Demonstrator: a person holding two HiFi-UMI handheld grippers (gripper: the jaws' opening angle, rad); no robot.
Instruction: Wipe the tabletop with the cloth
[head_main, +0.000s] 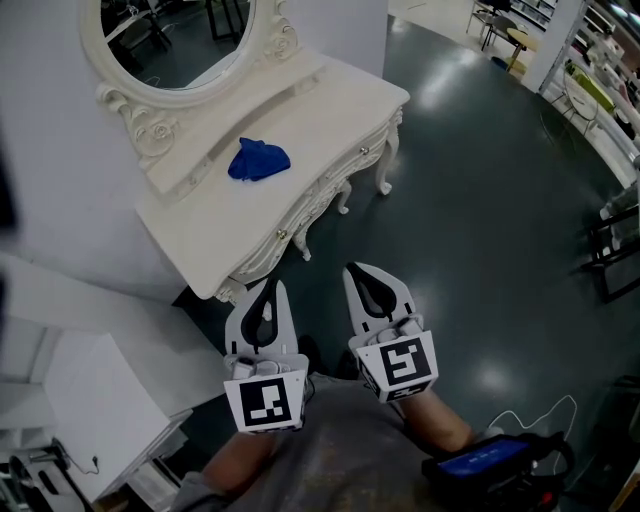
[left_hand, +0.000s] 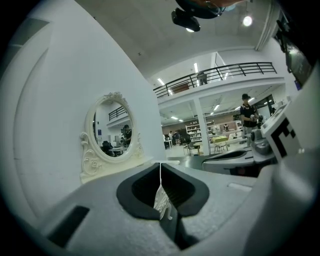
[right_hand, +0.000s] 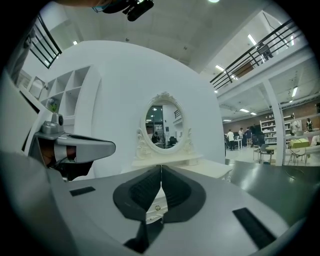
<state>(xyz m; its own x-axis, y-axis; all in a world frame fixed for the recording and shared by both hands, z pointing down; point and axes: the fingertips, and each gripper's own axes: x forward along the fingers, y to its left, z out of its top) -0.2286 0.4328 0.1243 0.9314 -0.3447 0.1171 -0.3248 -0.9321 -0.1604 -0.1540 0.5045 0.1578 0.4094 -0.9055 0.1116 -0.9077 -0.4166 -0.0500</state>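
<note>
A crumpled blue cloth (head_main: 259, 160) lies on the top of a white dressing table (head_main: 300, 130), just in front of its raised back shelf. My left gripper (head_main: 264, 287) and right gripper (head_main: 363, 272) hang side by side over the dark floor, short of the table's front edge and well apart from the cloth. Both are shut with nothing between their jaws. In the left gripper view the jaws of the left gripper (left_hand: 160, 166) meet in a thin line. The right gripper (right_hand: 161, 170) shows the same closed seam, with the dressing table (right_hand: 210, 169) straight ahead.
An oval mirror (head_main: 180, 35) in a carved white frame stands at the table's back. White wall panels and a white cabinet (head_main: 90, 390) sit at the left. Dark glossy floor (head_main: 480, 220) spreads to the right, with chairs and shelving (head_main: 610, 240) further off. People stand in the distance.
</note>
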